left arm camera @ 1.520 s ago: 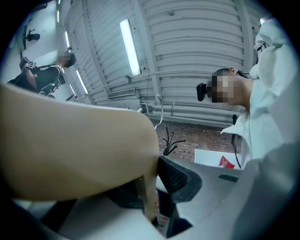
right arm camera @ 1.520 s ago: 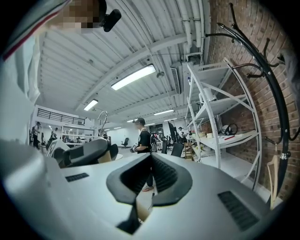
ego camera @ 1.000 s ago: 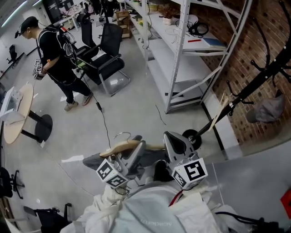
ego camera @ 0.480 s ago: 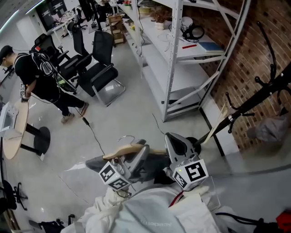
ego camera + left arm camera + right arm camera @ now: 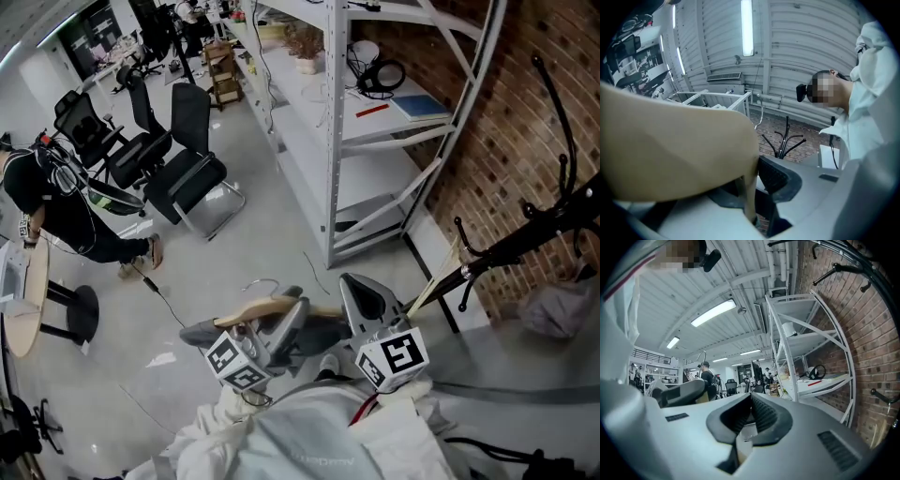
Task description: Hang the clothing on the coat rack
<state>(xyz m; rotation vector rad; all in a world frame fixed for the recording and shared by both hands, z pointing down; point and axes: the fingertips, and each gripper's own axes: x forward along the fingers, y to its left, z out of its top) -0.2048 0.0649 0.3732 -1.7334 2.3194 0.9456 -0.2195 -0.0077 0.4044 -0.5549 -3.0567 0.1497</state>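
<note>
One white shelving unit (image 5: 331, 141) is seen along the brick wall (image 5: 525, 122), and the black coat rack (image 5: 525, 241) is set beside it at the right. Grey clothing (image 5: 314, 337) is draped on a wooden hanger (image 5: 253, 307) low in the head view, apart from the rack. The hanger is clamped in the left gripper's (image 5: 291, 305) jaws, and the right gripper's (image 5: 358, 284) jaws are clenched on its other end.

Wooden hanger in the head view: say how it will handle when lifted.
The wooden hanger looks like solid wood, so it is probably stiff and unlikely to bend. The grey garment hanging from it droops, so it will likely swing and could slide off if tilted. Its thin wire hook may swivel, so aiming it at a coat rack peg could be fiddly.
</note>
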